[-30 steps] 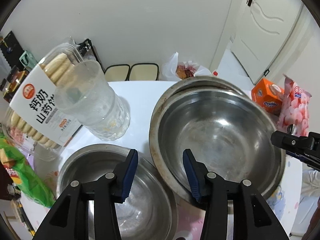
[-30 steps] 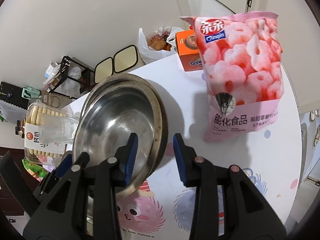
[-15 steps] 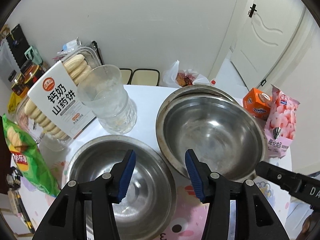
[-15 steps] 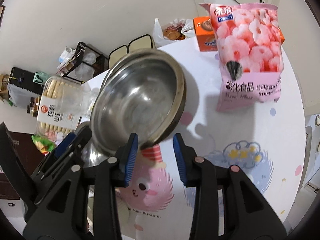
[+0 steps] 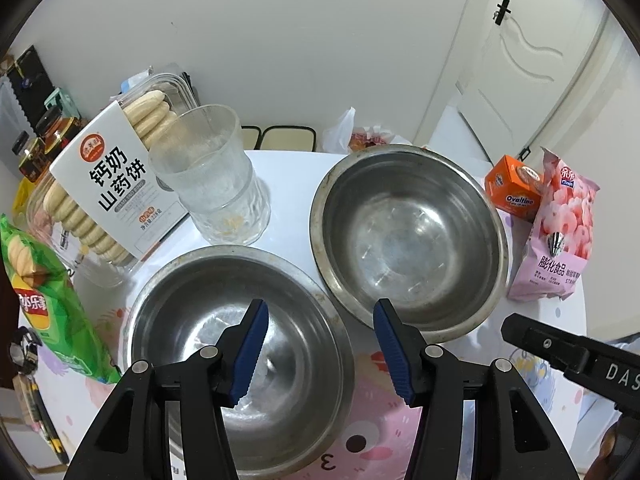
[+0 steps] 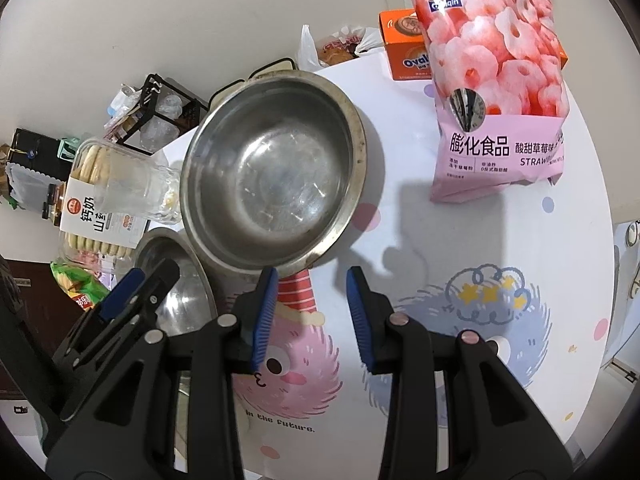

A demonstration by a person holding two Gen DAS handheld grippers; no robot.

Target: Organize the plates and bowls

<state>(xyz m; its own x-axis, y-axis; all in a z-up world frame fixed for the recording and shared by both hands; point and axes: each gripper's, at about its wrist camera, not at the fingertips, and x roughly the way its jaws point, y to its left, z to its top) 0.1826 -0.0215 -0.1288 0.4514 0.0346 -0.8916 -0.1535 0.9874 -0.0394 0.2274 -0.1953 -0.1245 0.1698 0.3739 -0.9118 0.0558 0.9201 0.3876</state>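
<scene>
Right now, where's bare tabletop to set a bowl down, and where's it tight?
Free: the stretch of table right of the far bowl, below the pink bag, running to the near edge. Tight: the left side, where the near bowl, glass, biscuit box and green bag crowd together. The two bowls sit almost rim to rim.

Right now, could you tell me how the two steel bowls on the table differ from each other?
The near bowl lies directly under the open left gripper, whose jaws have just been opening; the far bowl sits beyond it, toward the pink snack bag. The far bowl's rim looks browner and more stained; the near bowl's looks cleaner. Both are empty, upright, round steel bowls on the table, rims close together.
</scene>
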